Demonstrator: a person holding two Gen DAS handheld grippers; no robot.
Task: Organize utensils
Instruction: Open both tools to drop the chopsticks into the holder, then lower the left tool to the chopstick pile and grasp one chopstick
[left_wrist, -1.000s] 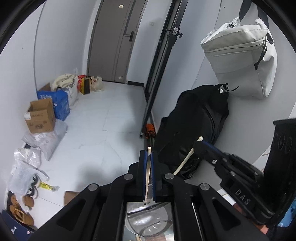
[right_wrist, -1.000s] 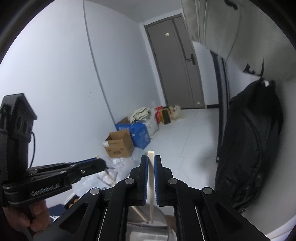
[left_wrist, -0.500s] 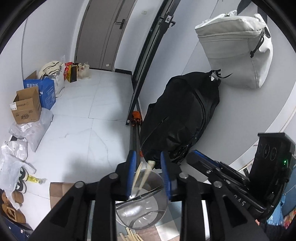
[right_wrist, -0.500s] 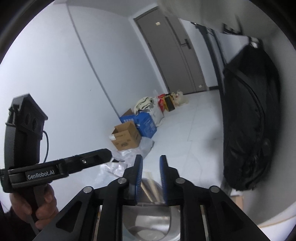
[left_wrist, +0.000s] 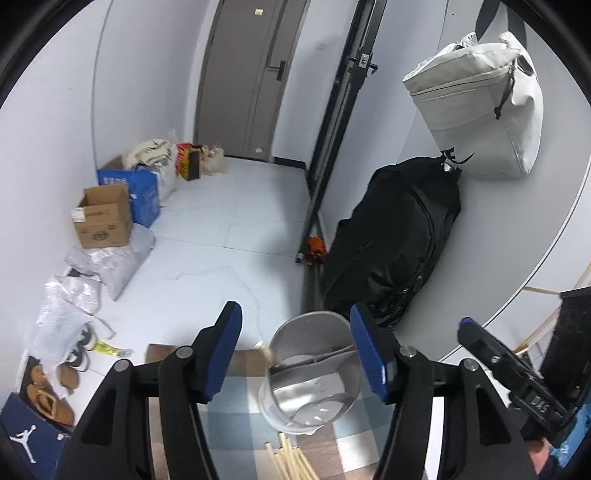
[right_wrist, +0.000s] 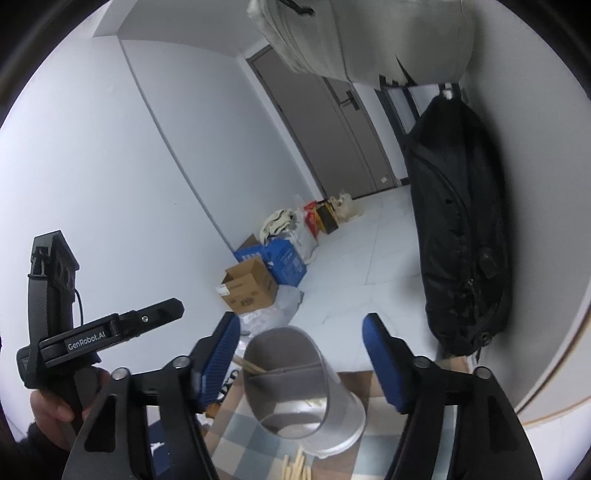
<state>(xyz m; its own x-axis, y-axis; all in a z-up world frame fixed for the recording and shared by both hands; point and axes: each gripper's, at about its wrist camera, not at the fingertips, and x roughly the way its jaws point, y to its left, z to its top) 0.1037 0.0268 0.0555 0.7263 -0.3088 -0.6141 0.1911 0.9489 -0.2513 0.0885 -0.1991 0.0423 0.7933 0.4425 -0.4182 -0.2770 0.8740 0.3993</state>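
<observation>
- Metal cup (left_wrist: 312, 373) stands on the checked cloth (left_wrist: 236, 424) between my two grippers, with a chopstick (left_wrist: 266, 350) sticking out.
- My left gripper (left_wrist: 295, 354) and right gripper (right_wrist: 301, 363) are both opening, nothing pinched.
- I think dropping is done; next I pick up the near chopsticks (left_wrist: 291, 459).

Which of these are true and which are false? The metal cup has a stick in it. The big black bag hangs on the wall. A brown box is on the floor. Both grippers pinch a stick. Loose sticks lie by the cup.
1. The cup has a stick in it. True.
2. The black bag hangs on the wall. False: it stands on the floor, leaning on the wall.
3. A brown box is on the floor. True.
4. Both grippers pinch a stick. False: the left gripper and right gripper are opening and hold nothing.
5. Loose sticks lie by the cup. True.
</observation>
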